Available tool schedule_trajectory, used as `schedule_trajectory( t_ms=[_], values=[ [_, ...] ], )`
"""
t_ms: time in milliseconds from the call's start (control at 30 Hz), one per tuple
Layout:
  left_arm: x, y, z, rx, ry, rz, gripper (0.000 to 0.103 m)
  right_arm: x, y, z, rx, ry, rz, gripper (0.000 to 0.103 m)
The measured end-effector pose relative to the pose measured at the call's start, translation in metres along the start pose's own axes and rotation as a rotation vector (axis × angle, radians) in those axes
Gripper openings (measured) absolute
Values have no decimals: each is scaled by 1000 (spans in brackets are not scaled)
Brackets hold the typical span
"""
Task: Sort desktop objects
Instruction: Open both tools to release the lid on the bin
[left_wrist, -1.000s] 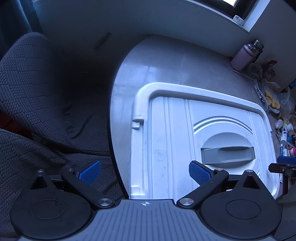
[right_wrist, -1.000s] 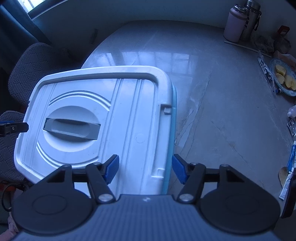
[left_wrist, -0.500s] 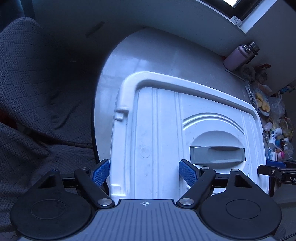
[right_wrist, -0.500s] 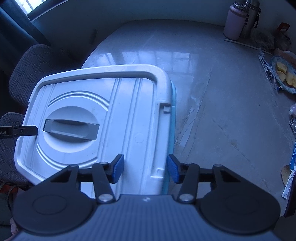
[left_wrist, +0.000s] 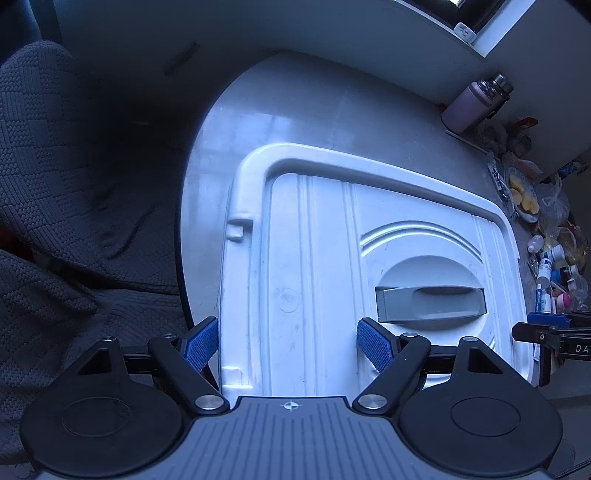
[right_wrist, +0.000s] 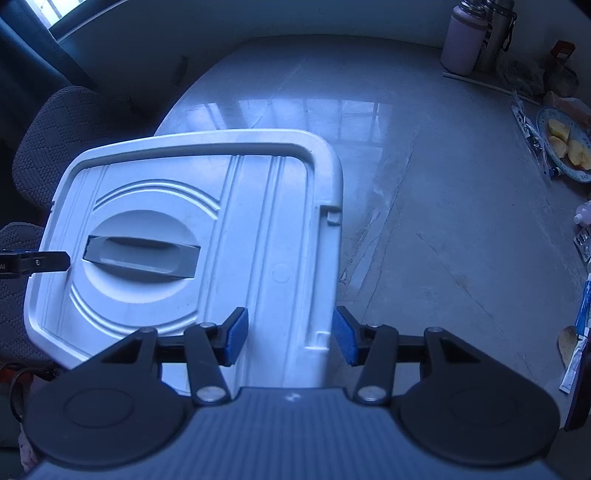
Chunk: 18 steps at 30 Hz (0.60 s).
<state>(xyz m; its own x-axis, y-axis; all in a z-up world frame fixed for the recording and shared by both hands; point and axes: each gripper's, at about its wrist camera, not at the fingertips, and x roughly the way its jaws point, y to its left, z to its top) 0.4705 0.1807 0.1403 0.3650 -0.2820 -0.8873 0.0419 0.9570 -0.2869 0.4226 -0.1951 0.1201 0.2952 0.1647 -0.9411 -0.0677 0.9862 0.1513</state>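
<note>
A white storage box lid (left_wrist: 325, 236) with a grey recessed handle (left_wrist: 430, 302) lies on the table; it also shows in the right wrist view (right_wrist: 207, 229). My left gripper (left_wrist: 286, 343) is open and straddles the lid's left edge, its blue pads on either side of the rim. My right gripper (right_wrist: 290, 338) is open and straddles the lid's right edge, with the gap between its pads narrow. Each gripper's tip shows at the border of the other's view.
The marble table (right_wrist: 424, 192) carries a pink bottle (right_wrist: 463, 40) and a steel flask at the back, a plate of fruit pieces (right_wrist: 565, 144), and small bottles and tubes (left_wrist: 550, 269) at the right. A dark quilted chair (left_wrist: 55, 184) stands left of the table edge.
My left gripper moved right so that its pads now straddle the lid's left rim. My right gripper's pads closed in around the lid's right rim.
</note>
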Motion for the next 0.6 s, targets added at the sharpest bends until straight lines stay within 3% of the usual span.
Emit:
schedule_trajectory(
  t_ms=[600],
  values=[
    [3,-3,-1,8,-7,9,83,3,2,-5,5,-5,-11,55]
  ],
)
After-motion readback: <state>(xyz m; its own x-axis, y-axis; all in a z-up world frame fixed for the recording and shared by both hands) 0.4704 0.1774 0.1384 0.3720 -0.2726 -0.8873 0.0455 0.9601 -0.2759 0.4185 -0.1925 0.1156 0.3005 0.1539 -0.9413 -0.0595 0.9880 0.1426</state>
